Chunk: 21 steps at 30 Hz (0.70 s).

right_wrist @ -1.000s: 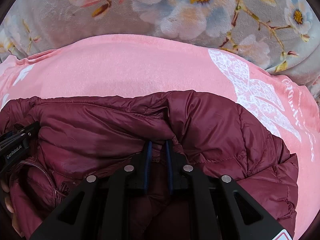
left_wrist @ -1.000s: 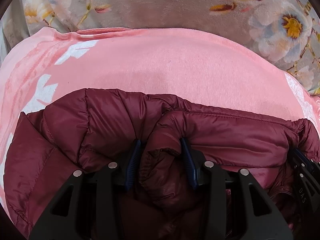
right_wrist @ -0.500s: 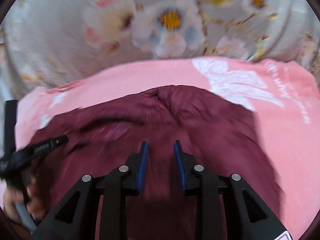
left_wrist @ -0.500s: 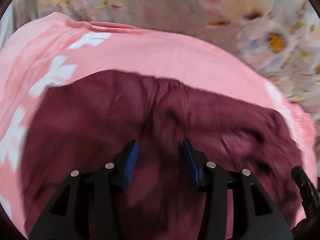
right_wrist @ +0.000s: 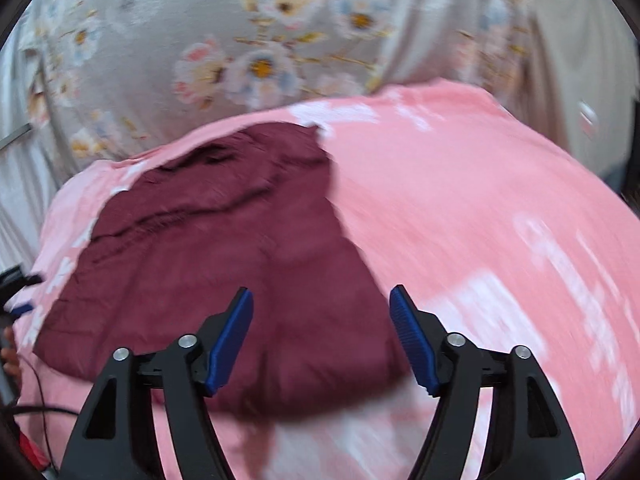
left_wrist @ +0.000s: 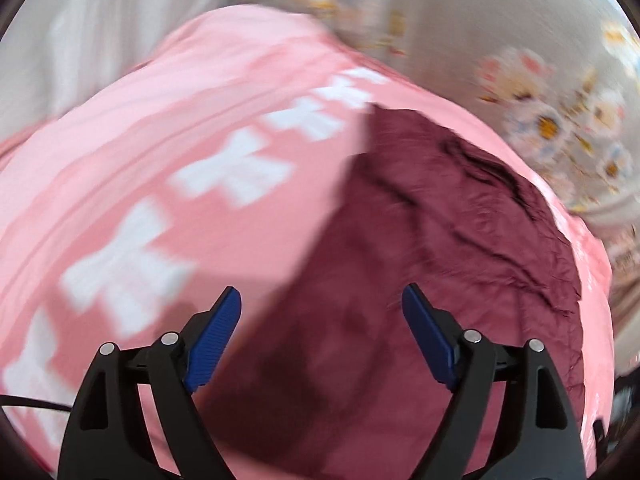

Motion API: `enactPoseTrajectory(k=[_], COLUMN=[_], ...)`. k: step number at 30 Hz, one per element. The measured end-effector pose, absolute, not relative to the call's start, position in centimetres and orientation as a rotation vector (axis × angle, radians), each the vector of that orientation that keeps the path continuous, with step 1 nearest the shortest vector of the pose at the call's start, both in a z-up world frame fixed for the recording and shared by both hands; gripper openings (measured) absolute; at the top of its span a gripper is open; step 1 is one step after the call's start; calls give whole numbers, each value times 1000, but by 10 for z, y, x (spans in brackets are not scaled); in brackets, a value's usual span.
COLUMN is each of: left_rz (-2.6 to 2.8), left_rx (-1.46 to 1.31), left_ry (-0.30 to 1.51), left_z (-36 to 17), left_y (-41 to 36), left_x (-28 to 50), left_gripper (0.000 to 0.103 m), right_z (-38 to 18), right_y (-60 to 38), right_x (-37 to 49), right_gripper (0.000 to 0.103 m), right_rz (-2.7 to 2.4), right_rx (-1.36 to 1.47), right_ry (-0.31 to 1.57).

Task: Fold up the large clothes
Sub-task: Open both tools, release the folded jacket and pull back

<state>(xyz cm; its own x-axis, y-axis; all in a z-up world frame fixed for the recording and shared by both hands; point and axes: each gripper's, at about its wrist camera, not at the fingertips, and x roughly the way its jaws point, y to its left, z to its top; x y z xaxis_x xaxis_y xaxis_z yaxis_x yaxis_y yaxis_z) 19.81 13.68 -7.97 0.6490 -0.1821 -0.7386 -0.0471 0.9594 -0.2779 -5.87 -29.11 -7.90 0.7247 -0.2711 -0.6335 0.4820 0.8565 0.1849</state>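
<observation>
Left gripper (left_wrist: 322, 330) is hovering wide open, gripping nothing; right gripper (right_wrist: 322, 330) likewise is gaping with nothing between its pads. Just beyond both, the maroon puffer jacket (left_wrist: 432, 264) is lying in a flattish bundle on the pink blanket (left_wrist: 168, 168). Farther off, the grey floral bedsheet (right_wrist: 200, 40) is showing. Frames are blurring. Jacket is looking light, soft, puffy and slippery-shelled; likely best pinching a hem edge or corner, not the smooth middle.

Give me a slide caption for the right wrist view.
Open right gripper above maroon jacket lying on pink blanket.
</observation>
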Motion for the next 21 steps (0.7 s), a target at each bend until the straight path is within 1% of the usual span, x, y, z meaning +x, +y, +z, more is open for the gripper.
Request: enactPoseTrajectory(k=[3,6,8,9,10,17,19,20,21], left_rz=[-33,-35,-42,-49,-59,-105,-103,-106,-116], left_rx=[-360,-449,-455,-453,-451,-512,-503,-500,-498], left_ry=[928,992,965,977,987,1003,1012,1014,1013], left_z=[-102,-125,-123,-123,-122,-123,-123,-121,-120], left_y=[177,197,197,195,191,175,167,164,161], left_x=[180,166,159,160,162,169,172,173,174], left_gripper=[81,81,82,85,86,86,82,72,56], right_z=[-98,-115,-120,-120,-120,-118,-119,-119,-119], right_y=[-309,-321,-323,-322,-321,-318,-318,-318,-318], right_x=[-83,-98,-100,-98,-97,-69,-64,-62,-60], right_gripper=[70,70,71,71,72,73,71,65,58], right_rz=[-476,-487,-495,-494,-494,-429,-415,-417,-416], right_rx=[466,580,616,611,602,593,611,618,624], right_ry=[677,683,676,672,674,700,702,701,702])
